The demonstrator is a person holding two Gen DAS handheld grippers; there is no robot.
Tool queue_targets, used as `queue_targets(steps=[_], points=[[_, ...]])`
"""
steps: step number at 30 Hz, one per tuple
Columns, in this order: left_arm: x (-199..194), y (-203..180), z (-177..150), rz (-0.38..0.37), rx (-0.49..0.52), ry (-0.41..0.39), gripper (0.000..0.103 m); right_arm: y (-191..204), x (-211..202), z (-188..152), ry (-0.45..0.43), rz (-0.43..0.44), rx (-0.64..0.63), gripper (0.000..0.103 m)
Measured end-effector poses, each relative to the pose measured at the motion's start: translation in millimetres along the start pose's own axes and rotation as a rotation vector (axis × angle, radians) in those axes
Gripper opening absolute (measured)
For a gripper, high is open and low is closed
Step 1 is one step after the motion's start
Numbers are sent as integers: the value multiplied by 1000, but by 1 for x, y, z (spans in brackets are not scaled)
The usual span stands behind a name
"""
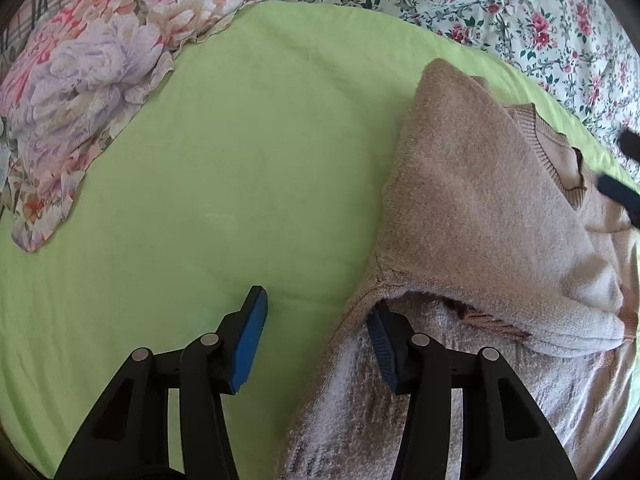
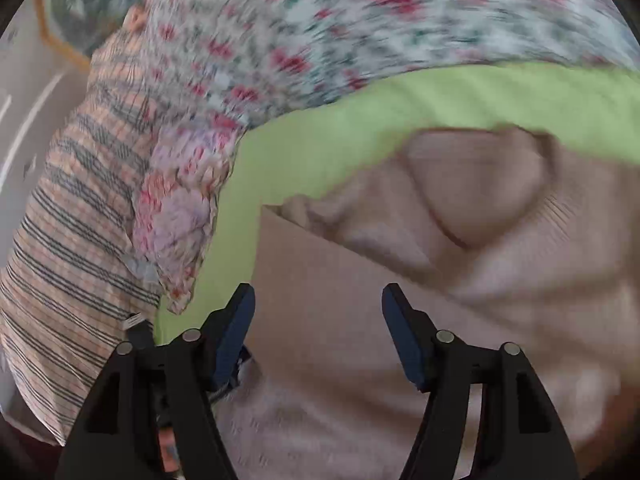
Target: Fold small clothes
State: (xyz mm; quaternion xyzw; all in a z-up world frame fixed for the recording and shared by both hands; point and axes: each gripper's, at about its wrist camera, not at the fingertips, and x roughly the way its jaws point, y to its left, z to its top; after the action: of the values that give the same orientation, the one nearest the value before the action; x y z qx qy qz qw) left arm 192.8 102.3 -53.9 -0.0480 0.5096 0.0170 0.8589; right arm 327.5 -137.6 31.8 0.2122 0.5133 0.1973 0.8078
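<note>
A beige-pink knit sweater [image 1: 480,200] lies on the lime green sheet [image 1: 240,160], one side folded over so its fleecy inside shows. My left gripper [image 1: 318,322] is open, its right finger [image 1: 384,344] on the sweater's left edge and its left finger over bare sheet. My right gripper [image 2: 318,322] is open above the sweater [image 2: 400,320], holding nothing; that view is motion-blurred. The V neckline [image 2: 476,196] lies ahead of it. The right gripper's fingertips [image 1: 620,192] show at the right edge of the left wrist view.
A crumpled pastel floral cloth [image 1: 88,92] lies at the sheet's far left. A rose-print bedcover [image 1: 500,4] runs behind the sheet. A plaid cloth [image 2: 72,220] lies left in the right wrist view.
</note>
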Motion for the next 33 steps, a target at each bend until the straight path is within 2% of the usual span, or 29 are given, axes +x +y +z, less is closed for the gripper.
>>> queue_targets(steps=[1, 2, 4, 6, 8, 11, 15, 17, 19, 23, 26, 29, 30, 33], points=[[0, 3, 1, -9, -8, 2, 50, 6, 20, 12, 38, 20, -12, 78], [0, 5, 1, -18, -14, 3, 50, 9, 33, 18, 66, 26, -13, 79], [0, 8, 2, -27, -16, 3, 49, 14, 71, 29, 184, 46, -26, 79], [-1, 11, 1, -41, -21, 4, 48, 23, 107, 28, 339, 185, 0, 79], [-2, 14, -1, -58, -32, 4, 48, 39, 128, 24, 387, 257, -20, 80], [-4, 21, -5, -83, -56, 8, 47, 47, 143, 31, 339, 292, 10, 80], [-7, 29, -5, -105, -67, 14, 47, 30, 147, 38, 162, 341, 187, 80], [-12, 32, -4, -120, -63, 15, 47, 23, 134, 38, 87, 315, 218, 80], [-19, 35, -3, -134, -53, 6, 47, 20, 115, 35, 36, 247, 196, 80], [-37, 41, 8, -175, -52, -30, 48, 3, 52, 33, -77, 160, 151, 80], [-37, 39, 20, -201, -51, -33, 53, -16, 5, 25, -143, 39, 115, 80], [-31, 32, 37, -201, -21, -26, 53, -45, -34, 12, -173, -89, 83, 80], [-29, 23, 41, -206, -10, -29, 54, -58, -50, 4, -173, -161, 63, 80], [-27, 3, 62, -217, 75, -47, 57, -94, -78, -12, -140, -309, 24, 80]])
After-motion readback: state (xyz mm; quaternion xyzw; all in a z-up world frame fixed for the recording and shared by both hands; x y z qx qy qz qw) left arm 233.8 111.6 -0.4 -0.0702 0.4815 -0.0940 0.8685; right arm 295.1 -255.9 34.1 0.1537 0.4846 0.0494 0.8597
